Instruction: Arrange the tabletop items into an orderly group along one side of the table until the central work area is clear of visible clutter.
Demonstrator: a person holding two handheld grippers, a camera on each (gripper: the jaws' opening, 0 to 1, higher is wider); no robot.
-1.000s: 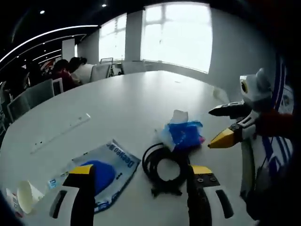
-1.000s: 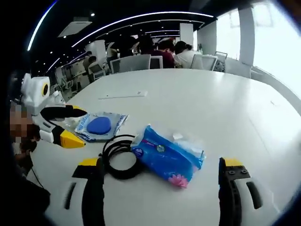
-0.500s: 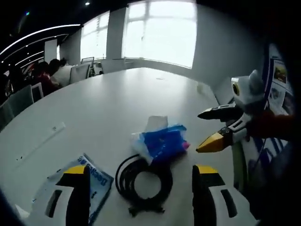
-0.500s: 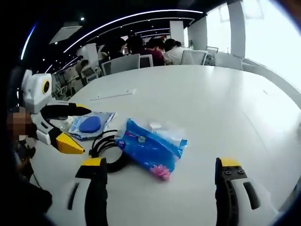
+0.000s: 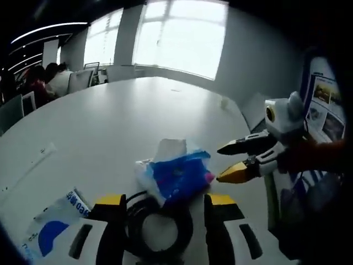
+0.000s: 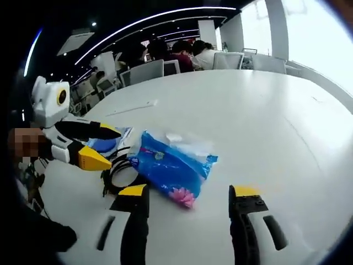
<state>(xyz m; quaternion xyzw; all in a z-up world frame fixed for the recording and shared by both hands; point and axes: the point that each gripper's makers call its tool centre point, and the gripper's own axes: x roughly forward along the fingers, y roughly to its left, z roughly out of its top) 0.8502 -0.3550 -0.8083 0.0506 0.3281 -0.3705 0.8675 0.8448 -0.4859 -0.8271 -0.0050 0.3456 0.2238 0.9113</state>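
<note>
Blue tissue pack point(image 6: 172, 170), frame centre: right gripper point(image 6: 188, 201) now nearer, jaws narrowed but empty. Left gripper point(image 5: 164, 204), lower centre, likewise narrowed over black cable coil point(image 5: 157, 232). Grasps imminent.

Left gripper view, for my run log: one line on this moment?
left gripper: open, over cable | right gripper: open, near tissue pack | nothing held

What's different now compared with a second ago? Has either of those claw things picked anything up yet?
Nothing is picked up yet. Both grippers have closed in and narrowed their jaws: the left gripper now straddles the black cable coil, and the right gripper has neared the blue tissue pack, jaws open. The pack, the coil and the blue-printed pouch lie where they were on the white table.
</note>
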